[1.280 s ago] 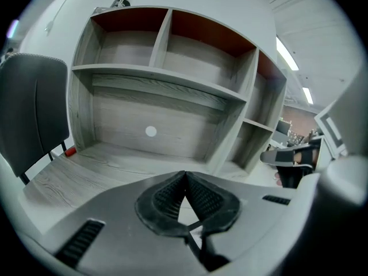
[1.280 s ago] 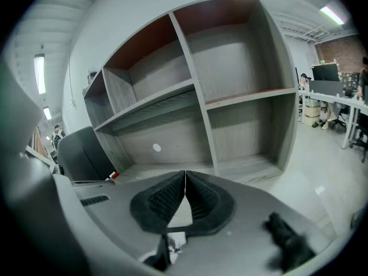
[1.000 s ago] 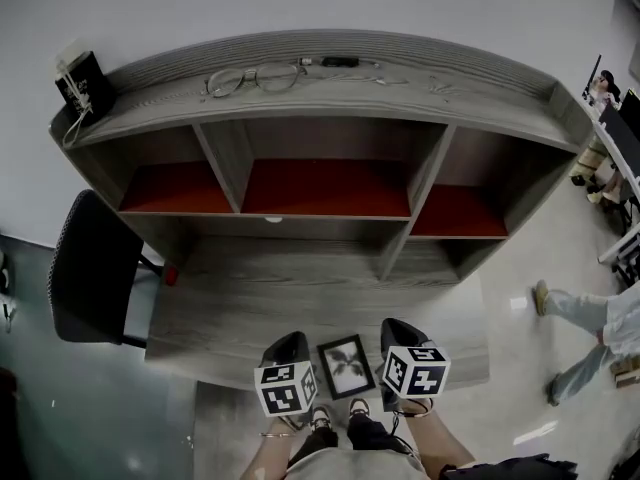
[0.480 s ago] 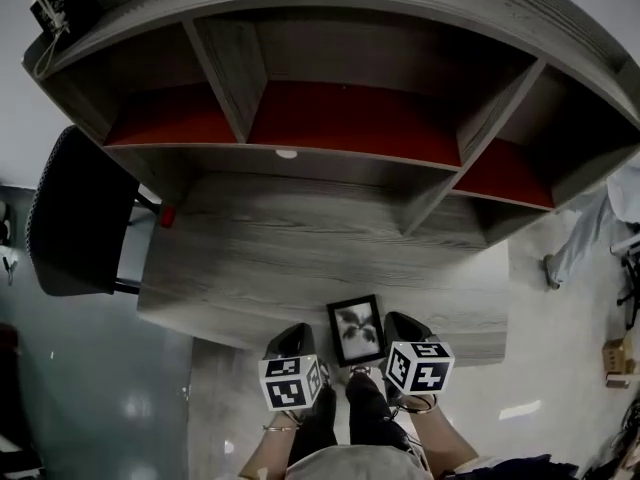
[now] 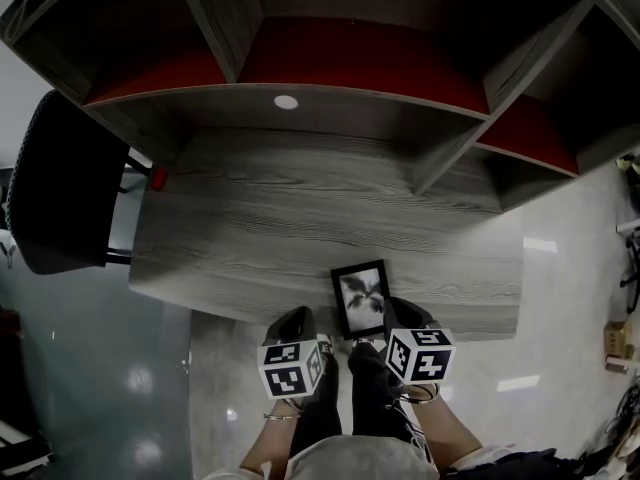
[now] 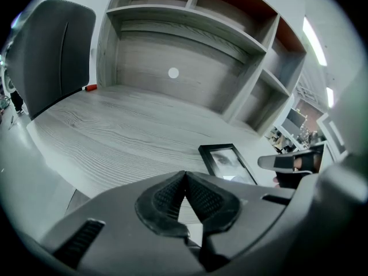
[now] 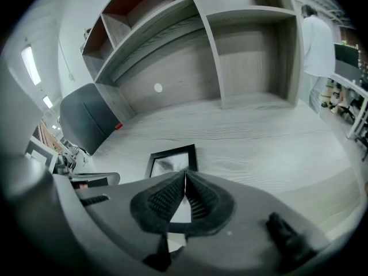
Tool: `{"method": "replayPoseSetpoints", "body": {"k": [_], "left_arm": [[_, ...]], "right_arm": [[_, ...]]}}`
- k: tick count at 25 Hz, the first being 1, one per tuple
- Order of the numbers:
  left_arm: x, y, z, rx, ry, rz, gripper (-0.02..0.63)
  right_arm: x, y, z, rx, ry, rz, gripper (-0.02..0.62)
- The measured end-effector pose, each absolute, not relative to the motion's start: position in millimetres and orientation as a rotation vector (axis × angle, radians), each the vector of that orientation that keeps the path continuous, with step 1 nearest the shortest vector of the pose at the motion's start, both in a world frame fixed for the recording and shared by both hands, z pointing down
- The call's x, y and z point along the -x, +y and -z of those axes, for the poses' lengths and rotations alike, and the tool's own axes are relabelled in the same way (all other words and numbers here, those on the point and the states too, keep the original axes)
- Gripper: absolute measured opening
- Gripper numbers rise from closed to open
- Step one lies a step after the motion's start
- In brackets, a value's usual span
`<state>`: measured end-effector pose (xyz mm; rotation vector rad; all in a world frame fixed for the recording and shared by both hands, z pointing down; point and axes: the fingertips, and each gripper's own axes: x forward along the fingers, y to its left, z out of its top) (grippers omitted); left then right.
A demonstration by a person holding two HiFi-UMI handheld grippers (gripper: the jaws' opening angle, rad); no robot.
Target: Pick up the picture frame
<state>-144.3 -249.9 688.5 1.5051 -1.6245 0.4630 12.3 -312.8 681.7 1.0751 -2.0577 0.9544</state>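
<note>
A black picture frame (image 5: 362,299) with a grey leaf print lies flat on the grey wooden desk (image 5: 300,228), close to its front edge. My left gripper (image 5: 296,314) hangs just off the desk's edge, left of the frame, its jaws shut with nothing between them. To the frame's right my right gripper (image 5: 405,312) is also shut and empty, right at the desk's edge. In the left gripper view the frame (image 6: 227,161) sits ahead and to the right of the gripper (image 6: 184,174). In the right gripper view the frame (image 7: 171,160) lies straight beyond the gripper (image 7: 184,174).
A shelf unit with red-backed compartments (image 5: 350,58) rises at the desk's back. A black chair (image 5: 60,188) stands at the left end, with a small red object (image 5: 158,178) beside it. A person in white (image 7: 315,39) stands far right on the glossy floor.
Both grippers have come down toward the desk's front edge and stay shut. The head view has tipped down and closer, so the frame now sits between and just ahead of them.
</note>
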Motion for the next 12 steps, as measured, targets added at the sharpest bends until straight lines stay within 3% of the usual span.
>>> {"method": "replayPoseSetpoints", "body": {"k": [12], "left_arm": [[147.1,-246.0,-695.4,-1.491,-1.629,-0.461,0.012]], "right_arm": [[-17.1,-307.2,-685.9,-1.073,-2.069,-0.986,0.032]]}}
